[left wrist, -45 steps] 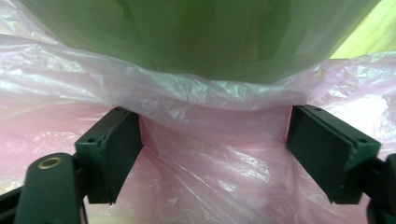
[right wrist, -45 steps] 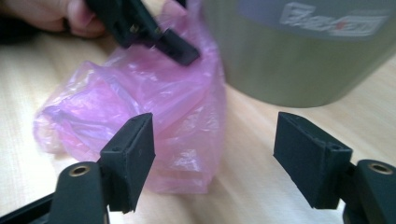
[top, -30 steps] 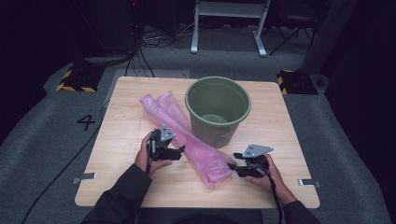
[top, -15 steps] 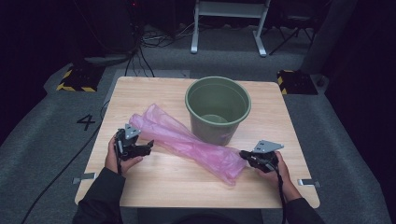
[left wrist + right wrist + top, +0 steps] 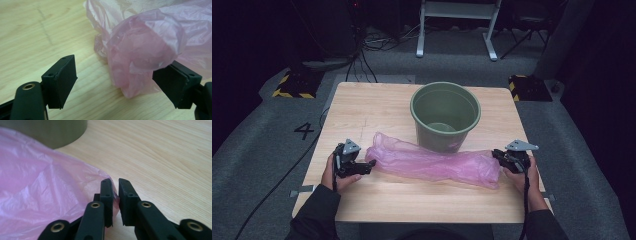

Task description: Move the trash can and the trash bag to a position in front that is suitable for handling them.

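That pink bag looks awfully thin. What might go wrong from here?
The right hand-held gripper pinches just a sliver of the pink bag at its edge, so the film may slip free or tear if pulled. The left hand-held gripper stands open around the bunched other end, so that end is loose and could slide away. The green bucket stands right behind the bag, so a snagged bag might nudge it.
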Demonstrator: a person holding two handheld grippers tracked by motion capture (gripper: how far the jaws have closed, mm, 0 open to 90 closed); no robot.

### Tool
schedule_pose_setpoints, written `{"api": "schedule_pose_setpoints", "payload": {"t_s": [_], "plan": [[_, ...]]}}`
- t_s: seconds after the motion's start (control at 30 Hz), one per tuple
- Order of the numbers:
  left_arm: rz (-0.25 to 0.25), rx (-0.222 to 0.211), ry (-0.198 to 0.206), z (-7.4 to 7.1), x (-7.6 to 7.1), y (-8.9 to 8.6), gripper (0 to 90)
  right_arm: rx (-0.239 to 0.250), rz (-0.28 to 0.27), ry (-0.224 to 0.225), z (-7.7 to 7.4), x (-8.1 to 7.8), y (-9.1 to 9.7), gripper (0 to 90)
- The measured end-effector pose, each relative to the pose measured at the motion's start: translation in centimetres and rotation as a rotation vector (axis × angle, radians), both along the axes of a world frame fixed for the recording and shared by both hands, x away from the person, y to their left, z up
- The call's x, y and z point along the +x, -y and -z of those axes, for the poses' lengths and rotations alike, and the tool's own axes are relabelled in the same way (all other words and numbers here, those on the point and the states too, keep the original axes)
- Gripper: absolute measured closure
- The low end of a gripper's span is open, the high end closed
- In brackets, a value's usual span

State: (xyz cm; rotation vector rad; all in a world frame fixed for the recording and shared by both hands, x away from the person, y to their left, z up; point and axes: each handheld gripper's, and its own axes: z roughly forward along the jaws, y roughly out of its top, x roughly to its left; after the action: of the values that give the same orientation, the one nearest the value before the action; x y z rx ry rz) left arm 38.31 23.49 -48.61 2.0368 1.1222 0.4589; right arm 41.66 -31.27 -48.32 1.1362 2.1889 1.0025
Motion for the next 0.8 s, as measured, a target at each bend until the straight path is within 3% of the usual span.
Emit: {"api": "schedule_pose_setpoints", "payload": {"t_s": [0.07,0.17,0.23,0.27,0.3,0.5,0.53,0.6,0.8], "plan": [[0.031,-0.005,-0.018,0.3,0.0,0.7,19.3,-0.006,0.033,0.013,-0.3,0.3,0.3,71.8],[0.053,0.023,-0.028,0.6,-0.1,1.7,19.6,0.021,0.079,0.017,-1.0,0.5,0.9,49.1],[0.067,0.029,-0.032,0.8,-0.2,2.3,20.0,0.032,0.080,0.030,-1.6,0.3,1.2,40.6],[0.067,0.029,-0.032,0.8,-0.2,2.3,20.6,0.032,0.080,0.030,-1.6,0.3,1.2,40.6],[0.068,0.028,-0.032,0.8,-0.4,2.7,21.1,0.030,0.088,0.071,-2.5,-0.3,1.3,31.9],[0.080,0.033,-0.033,1.0,-0.6,3.3,22.2,0.045,0.064,0.117,-4.1,-1.3,1.5,27.8],[0.070,0.035,-0.039,1.1,-0.5,3.5,23.0,0.078,0.036,0.136,-4.8,-2.0,1.3,27.3],[0.071,0.025,-0.045,1.2,-0.4,3.7,24.0,0.090,0.004,0.151,-5.4,-2.6,0.7,26.4],[0.074,0.039,-0.054,1.3,-0.5,5.2,26.3,0.112,-0.104,0.133,-6.1,-3.9,-1.9,24.2]]}}
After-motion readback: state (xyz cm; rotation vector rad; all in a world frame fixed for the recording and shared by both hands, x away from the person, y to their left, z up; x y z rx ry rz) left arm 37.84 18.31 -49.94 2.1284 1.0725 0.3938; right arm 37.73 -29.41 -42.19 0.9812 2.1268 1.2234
